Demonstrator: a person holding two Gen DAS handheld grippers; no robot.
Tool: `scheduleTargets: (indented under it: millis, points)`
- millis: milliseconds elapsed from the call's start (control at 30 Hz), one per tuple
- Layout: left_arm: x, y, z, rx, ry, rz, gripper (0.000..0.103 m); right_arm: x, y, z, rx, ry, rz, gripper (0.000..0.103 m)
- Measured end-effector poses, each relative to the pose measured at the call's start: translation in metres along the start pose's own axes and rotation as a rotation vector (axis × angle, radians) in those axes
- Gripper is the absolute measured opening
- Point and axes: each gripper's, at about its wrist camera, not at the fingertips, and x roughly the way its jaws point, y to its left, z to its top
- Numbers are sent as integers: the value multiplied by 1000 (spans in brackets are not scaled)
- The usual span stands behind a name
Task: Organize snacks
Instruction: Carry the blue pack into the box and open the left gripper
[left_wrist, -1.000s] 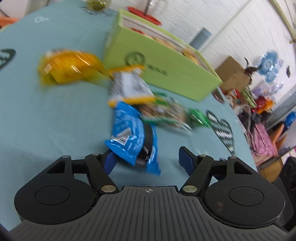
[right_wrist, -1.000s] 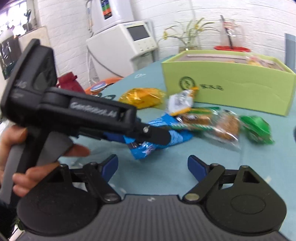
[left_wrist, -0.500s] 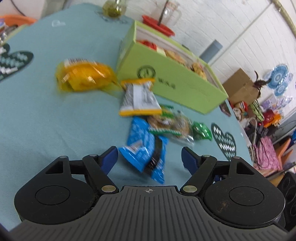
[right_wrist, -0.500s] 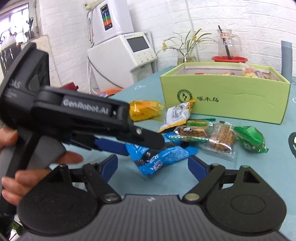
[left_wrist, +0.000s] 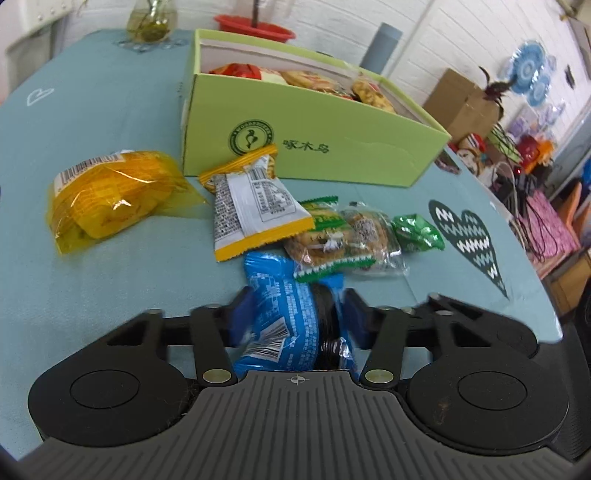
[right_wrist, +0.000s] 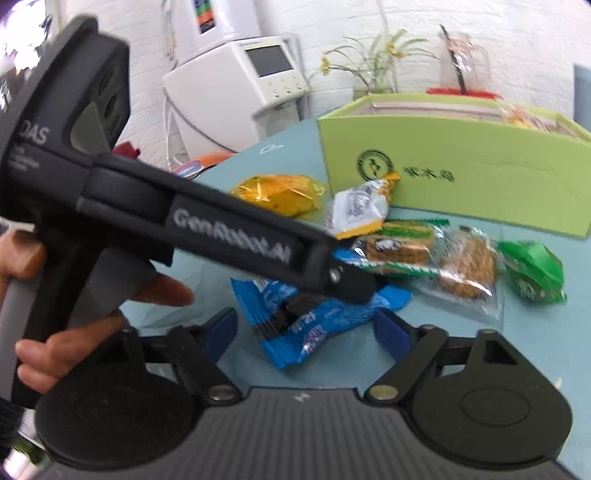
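left gripper: my left tongs are closing on the blue snack packet; both blue pads sit against its sides, so the packet is pinched between them.
blue snack packet: lies on the teal tablecloth, nearest me in the pile, one end under the clear cookie packs; a dark band runs across its wrapper.
right gripper: my right tongs are closing too, yet the pads stand apart, with the lower end of the blue packet between them and untouched as far as i can see.
left hand: wrapped round the grey handle of the left tool, seen from the right wrist view.
green box: open-topped, behind the pile, with wrapped snacks inside.
yellow bag: left of the pile, apart from the box.
white-and-yellow sachet: leans near the box front, overlapping the cookie packs.
green candy pack: at the pile's right end.
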Motion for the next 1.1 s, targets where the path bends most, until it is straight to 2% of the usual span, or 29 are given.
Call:
scheduleTargets:
  millis: [67, 200, 333, 500, 600, 700, 800, 933, 967, 1033, 1067, 1100]
  points:
    - [-12, 2, -8, -26, -12, 10, 26, -6, 4, 0, -2, -5, 34, 69]
    - [-42, 8, 0, -116, -75, -33, 26, -27, 11, 15, -25, -73, 60, 70]
    - [-56, 3, 48, -96, -185, -46, 26, -28, 0, 58, -76, -172, 38, 75]
    - [-47, -4, 122, -39, -292, -32, 26, -9, -29, 121, -141, -249, -27, 76]
    - [-26, 2, 159, -37, -298, 2, 26, 17, -57, 153, -118, -234, -21, 76]
    - [3, 15, 182, -58, -265, 8, 26, 40, -75, 166, -107, -198, -27, 76]
    - [31, 28, 187, -69, -226, 13, 26, 62, -88, 168, -87, -149, -28, 76]
    - [56, 39, 177, -81, -174, 28, 27, 85, -96, 159, -62, -77, -9, 78]
    - [57, 39, 174, -66, -189, 22, 30, 88, -97, 155, -55, -73, -8, 81]
    - [50, 36, 172, -56, -212, 26, 43, 86, -98, 153, -28, -82, -2, 83]
    - [43, 34, 172, -52, -229, 12, 50, 82, -99, 153, -17, -91, 3, 88]
    - [32, 30, 172, -46, -258, 1, 51, 74, -96, 153, -14, -111, 3, 91]
